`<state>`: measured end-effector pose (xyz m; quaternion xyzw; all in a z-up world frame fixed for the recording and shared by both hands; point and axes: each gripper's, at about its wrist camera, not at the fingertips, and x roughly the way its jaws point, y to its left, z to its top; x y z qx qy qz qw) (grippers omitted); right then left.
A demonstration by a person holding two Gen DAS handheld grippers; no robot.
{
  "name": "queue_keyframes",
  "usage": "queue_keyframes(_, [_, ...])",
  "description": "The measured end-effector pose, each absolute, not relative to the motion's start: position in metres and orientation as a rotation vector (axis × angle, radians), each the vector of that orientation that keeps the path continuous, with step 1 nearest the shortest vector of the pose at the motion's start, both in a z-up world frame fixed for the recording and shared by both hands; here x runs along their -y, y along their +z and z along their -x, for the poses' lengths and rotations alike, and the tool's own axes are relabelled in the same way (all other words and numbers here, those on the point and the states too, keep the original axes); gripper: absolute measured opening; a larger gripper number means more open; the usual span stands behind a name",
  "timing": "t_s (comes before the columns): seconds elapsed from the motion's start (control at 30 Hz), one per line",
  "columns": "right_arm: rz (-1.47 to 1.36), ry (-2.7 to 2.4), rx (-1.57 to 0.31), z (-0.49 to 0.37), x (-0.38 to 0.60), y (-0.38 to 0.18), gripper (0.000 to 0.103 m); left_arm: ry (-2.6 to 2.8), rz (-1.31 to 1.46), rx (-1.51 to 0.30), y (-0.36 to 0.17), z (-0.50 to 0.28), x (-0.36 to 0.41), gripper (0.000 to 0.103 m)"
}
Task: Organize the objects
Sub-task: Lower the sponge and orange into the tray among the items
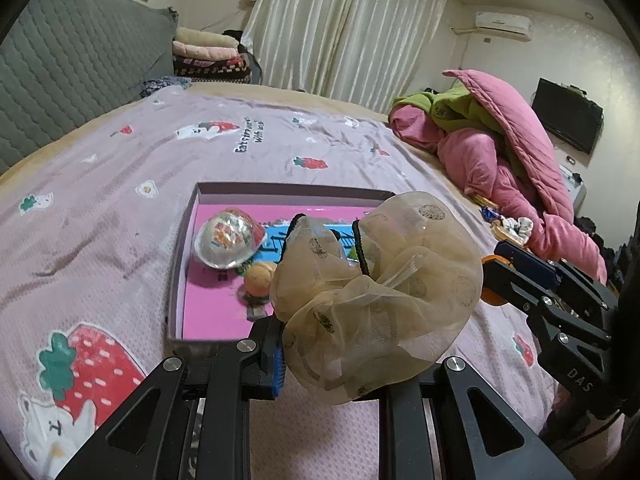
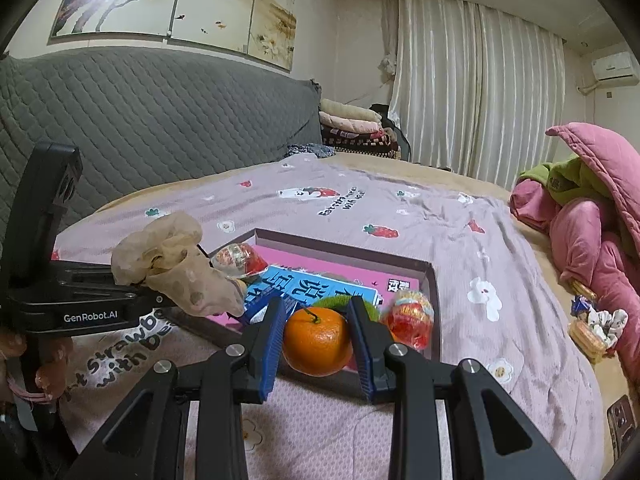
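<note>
A shallow box (image 1: pixel 181 248) with a pink bottom lies on the bed; it also shows in the right wrist view (image 2: pixel 434 280). My left gripper (image 1: pixel 320 344) is shut on a beige gauzy scrunchie (image 1: pixel 380 288) and holds it above the box's near edge; the scrunchie also shows in the right wrist view (image 2: pixel 172 260). My right gripper (image 2: pixel 316 336) is shut on an orange (image 2: pixel 318 340) over the box's near right corner. In the box lie a blue booklet (image 2: pixel 304 288), a clear-wrapped dome snack (image 1: pixel 230 238), a small orange ball (image 1: pixel 260 278) and a red-wrapped snack (image 2: pixel 412 318).
The bed carries a lilac strawberry-print sheet (image 1: pixel 100 208). A heap of pink and green quilts (image 1: pixel 500 152) lies at the right. Snack packets and a white scrunchie (image 2: pixel 596 328) lie beside it. A grey padded headboard (image 2: pixel 140 120) stands behind, with folded blankets (image 2: pixel 352 128) next to it.
</note>
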<state>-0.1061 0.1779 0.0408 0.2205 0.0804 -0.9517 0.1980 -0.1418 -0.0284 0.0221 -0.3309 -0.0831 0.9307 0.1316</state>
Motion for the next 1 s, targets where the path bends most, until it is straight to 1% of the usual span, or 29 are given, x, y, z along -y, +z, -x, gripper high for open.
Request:
queue_keyframes(0.5, [-0.604,-2.665,-0.245,0.141,-0.169,0.043,0.033,2.743,0.983,0.29,0.024,0.183,0.051,0.021])
queue_keyframes(0.8, [-0.635,-2.652,-0.264,0.16,-0.164,0.033,0.033,2.767,1.023,0.349,0.018,0.199,0.071,0.021])
queue_keyframes(1.0, [-0.67,-2.636,-0.269,0.168,-0.161,0.023,0.033,2.775,1.06,0.306,0.007,0.203,0.065,0.021])
